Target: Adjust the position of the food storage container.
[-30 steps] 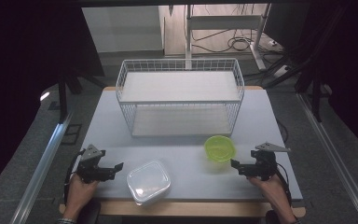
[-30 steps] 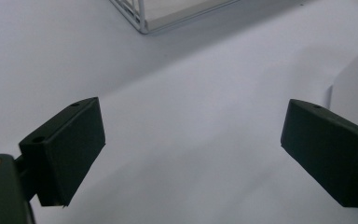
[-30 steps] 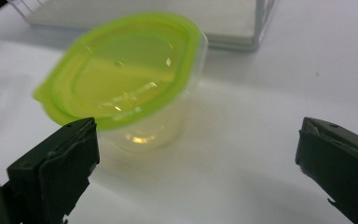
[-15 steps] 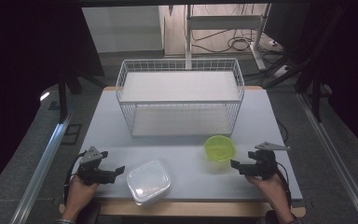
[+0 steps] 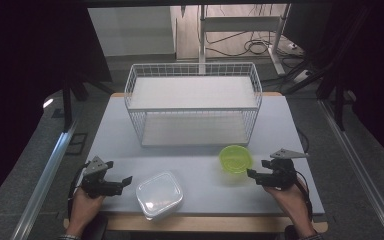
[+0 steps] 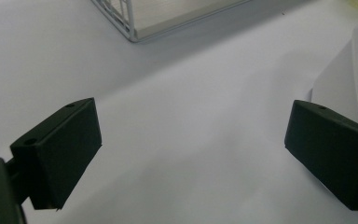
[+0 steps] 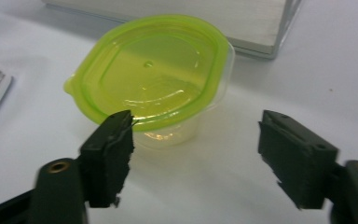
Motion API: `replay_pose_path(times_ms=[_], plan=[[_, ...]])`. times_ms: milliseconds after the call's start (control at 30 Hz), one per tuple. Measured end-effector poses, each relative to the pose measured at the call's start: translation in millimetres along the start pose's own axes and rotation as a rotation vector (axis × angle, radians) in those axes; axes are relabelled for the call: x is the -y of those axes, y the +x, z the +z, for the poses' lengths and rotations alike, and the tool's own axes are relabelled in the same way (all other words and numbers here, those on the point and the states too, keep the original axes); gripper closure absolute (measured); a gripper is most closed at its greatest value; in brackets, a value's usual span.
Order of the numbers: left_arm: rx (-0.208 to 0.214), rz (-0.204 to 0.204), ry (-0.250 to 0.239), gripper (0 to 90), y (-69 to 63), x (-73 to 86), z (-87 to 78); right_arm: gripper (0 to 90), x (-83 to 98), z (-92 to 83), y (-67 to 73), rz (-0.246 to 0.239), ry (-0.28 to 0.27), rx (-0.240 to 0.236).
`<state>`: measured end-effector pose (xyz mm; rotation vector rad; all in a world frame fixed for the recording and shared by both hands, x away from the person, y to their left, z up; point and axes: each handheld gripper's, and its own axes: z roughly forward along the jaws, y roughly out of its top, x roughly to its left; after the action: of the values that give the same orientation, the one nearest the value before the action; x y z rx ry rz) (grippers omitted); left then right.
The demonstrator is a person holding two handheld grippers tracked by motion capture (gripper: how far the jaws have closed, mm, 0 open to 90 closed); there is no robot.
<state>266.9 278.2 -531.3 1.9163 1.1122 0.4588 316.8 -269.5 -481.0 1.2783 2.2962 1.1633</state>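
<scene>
Right now the green-lidded tub (image 5: 236, 158) sits in the lower right of the high view, just ahead of the right gripper (image 5: 254, 174), whose jaws have just been closing but stand apart with nothing between them, likely narrowing to fit its rim. Lower left, the left gripper (image 5: 125, 179), jaws spread wide, points at the clear lidded box (image 5: 159, 194), while the wire basket (image 5: 193, 106) waits behind, probably as the destination.

Glossy green plastic lid (image 7: 154, 70); white wire basket (image 5: 192, 102); matt table (image 5: 195, 170)

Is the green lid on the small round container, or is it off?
On. The green lid covers the clear round container fully, sitting flat on its rim.
</scene>
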Motion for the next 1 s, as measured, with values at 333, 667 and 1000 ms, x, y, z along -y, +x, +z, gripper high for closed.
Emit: replay_pose_path(times_ms=[333,667,1000], plan=[[-0.006,0.008,-0.001,3.5,-0.7,0.0,0.6,49.8,-16.9,-3.1,9.5,-0.074,0.016,0.001],[-0.002,0.006,-0.003,3.6,-0.6,0.0,0.6,59.9,-29.5,2.8,17.5,-0.105,0.01,-0.033],[-0.001,0.009,-0.005,3.7,-1.1,-0.1,0.8,66.9,-42.0,17.6,29.6,-0.151,0.01,-0.072]])
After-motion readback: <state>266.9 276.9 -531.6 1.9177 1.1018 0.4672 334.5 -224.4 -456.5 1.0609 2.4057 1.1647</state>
